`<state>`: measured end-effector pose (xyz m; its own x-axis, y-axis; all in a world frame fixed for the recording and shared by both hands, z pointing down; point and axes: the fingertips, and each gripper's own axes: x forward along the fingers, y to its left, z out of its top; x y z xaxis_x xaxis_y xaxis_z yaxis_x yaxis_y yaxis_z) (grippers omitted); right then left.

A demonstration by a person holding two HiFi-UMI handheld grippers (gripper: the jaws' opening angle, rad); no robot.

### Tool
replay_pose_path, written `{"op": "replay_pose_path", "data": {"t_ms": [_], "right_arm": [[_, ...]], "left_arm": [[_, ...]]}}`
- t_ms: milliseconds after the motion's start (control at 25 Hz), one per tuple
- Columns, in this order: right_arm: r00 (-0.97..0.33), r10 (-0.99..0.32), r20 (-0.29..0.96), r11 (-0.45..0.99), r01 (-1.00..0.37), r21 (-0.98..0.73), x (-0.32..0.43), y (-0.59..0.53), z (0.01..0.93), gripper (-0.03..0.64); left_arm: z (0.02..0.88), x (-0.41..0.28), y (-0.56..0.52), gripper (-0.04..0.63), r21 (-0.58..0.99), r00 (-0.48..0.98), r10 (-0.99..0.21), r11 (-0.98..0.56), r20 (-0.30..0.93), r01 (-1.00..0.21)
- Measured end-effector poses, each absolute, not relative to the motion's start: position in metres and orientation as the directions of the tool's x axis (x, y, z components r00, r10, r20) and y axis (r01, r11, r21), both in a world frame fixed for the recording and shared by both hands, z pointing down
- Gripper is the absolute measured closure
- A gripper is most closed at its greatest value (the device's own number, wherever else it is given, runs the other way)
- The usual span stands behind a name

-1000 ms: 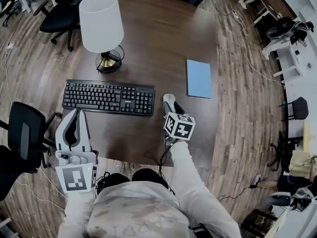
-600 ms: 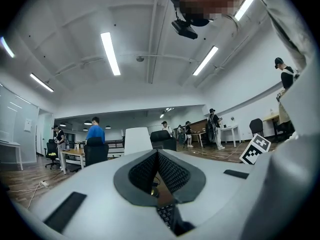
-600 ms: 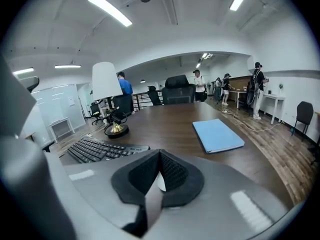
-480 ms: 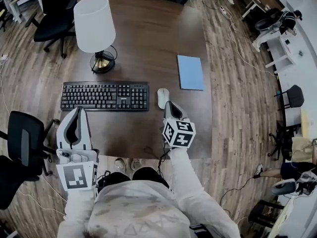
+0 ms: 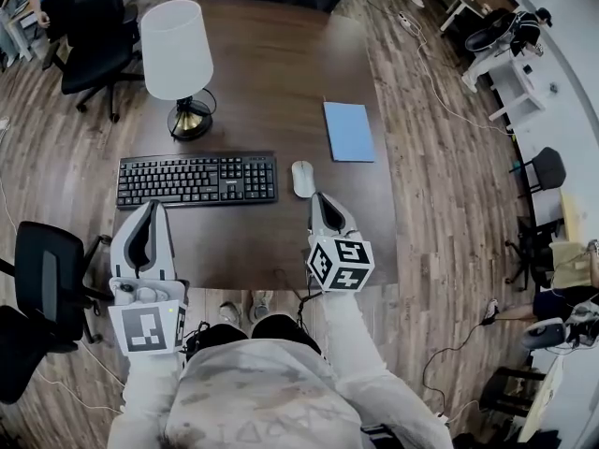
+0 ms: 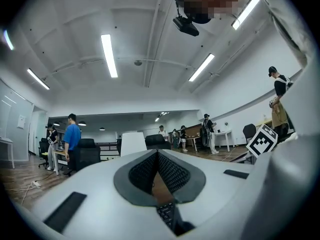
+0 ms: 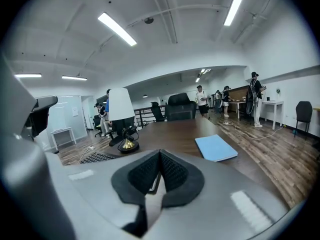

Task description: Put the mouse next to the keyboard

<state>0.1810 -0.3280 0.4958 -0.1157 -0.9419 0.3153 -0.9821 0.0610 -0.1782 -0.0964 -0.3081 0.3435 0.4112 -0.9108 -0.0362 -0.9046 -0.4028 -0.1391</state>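
At the table's (image 5: 281, 73) near left edge the left tongs (image 5: 150, 215) hover with their tips together and nothing between them. Further right lies the keyboard (image 5: 197, 180). The mouse (image 5: 302, 178) sits just beside its right end, roughly in line with it, so the placing looks done. Just short of the mouse, the right tongs (image 5: 324, 202) are pressed together and empty. They are best drawn straight back toward the body, tips kept high enough not to nudge the mouse out of place.
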Motion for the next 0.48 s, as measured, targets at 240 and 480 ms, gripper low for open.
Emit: {"op": "replay_pose_path", "data": {"t_ms": [240,480], "right_arm": [[-0.106,-0.959,0.262,0.070,-0.987,-0.145,0.172,-0.302,0.467,0.606],[-0.098,-0.972,0.211,0.074,-0.990,-0.119,0.162,-0.276,0.443,0.607]], "left_arm": [[0.339,-0.100,-0.294,0.589,-0.127,0.434,-0.900,-0.426,-0.046,-0.896],[0.334,-0.104,-0.279,0.589,-0.126,0.456,-0.888,-0.447,-0.057,-0.886]]}}
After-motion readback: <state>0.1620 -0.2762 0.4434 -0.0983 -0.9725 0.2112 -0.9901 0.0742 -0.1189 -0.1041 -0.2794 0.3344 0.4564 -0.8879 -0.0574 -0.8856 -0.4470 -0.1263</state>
